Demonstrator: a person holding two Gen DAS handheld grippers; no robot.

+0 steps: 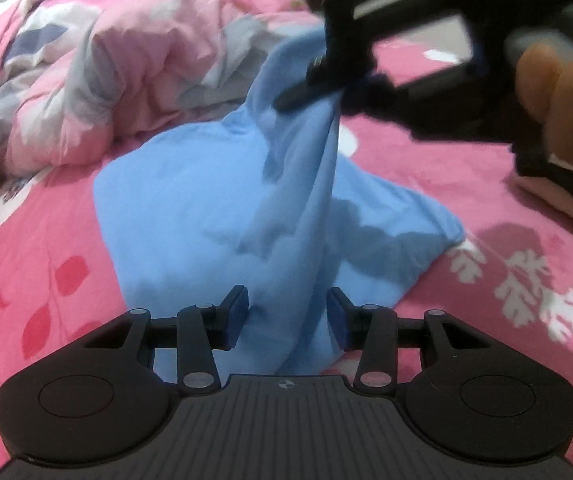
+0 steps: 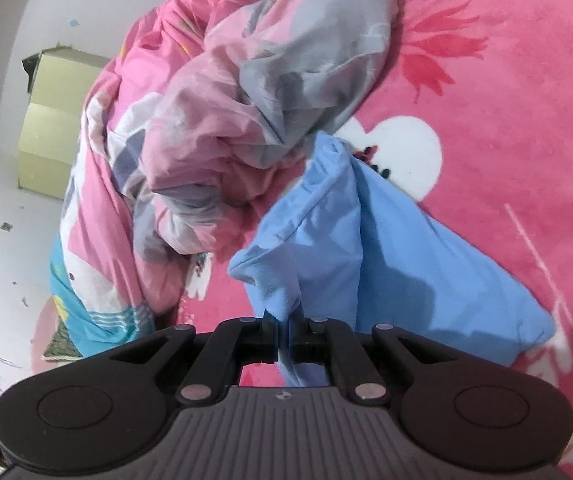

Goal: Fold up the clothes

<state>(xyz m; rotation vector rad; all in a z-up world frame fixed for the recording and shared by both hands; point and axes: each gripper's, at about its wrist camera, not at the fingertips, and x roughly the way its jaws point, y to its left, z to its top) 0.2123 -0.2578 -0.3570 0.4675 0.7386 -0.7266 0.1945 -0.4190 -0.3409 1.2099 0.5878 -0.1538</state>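
We have the blue cloth (image 1: 214,208) on the bed (image 1: 506,184), beside a bunched quilt (image 1: 98,80). Our right hand-held gripper (image 2: 285,340) is clamped on a bunched part of the cloth and holds it raised, so the fabric hangs in a twisted ridge while the rest lies spread below. Our left hand-held gripper (image 1: 287,316) hovers low with its jaws apart on either side of the cloth's near part, gripping nothing. We judge a fold or spreading lift is in hand; next the left should close on that near part.
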